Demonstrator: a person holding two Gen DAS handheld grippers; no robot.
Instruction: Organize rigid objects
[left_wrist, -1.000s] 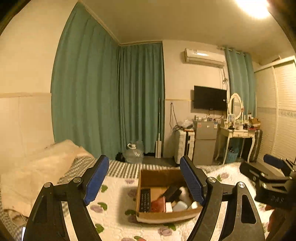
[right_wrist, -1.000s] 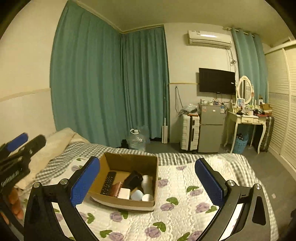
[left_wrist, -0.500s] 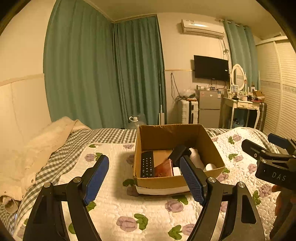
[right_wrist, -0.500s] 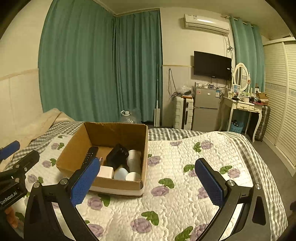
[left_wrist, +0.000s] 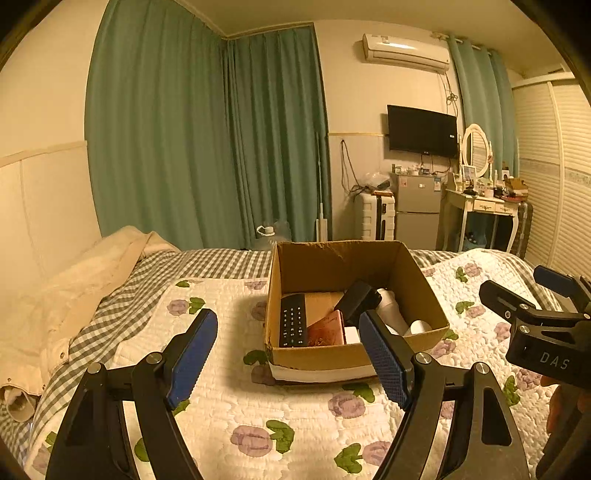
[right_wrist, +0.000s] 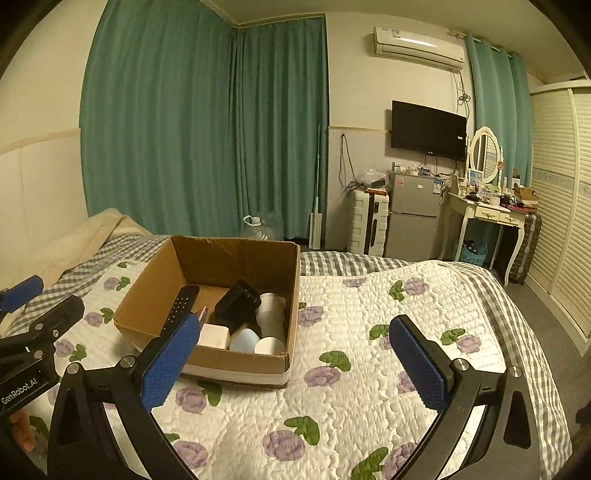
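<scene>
Bed: floral quilt over grey check sheet, soft ground, so the box sits a little sunk and anything you set down may tip. Cream blanket heaped at the left edge, well clear of the work.

Cardboard box: open top, flaps gone, sitting mid-quilt, nearer your left side. It holds the rigid things all together, which I judge is why both tools face it; whether you unload or tidy inside, the pictures don't settle.

Contents, big to small: black remote flat along the left wall; black boxy item propped on the others in the middle; white cylinder lying toward the right wall; reddish flat case on edge beside the remote; pale blue cup, white cup and a white block crowded at the near wall.

Left gripper: fingers spread wide, holding nothing, hovering short of the near wall. Right gripper: fingers likewise spread, empty, over bare quilt to the box's right.

In the way: the near wall screens the low items, and the propped black piece overhangs the cylinder. Come from above, I'd say.
</scene>
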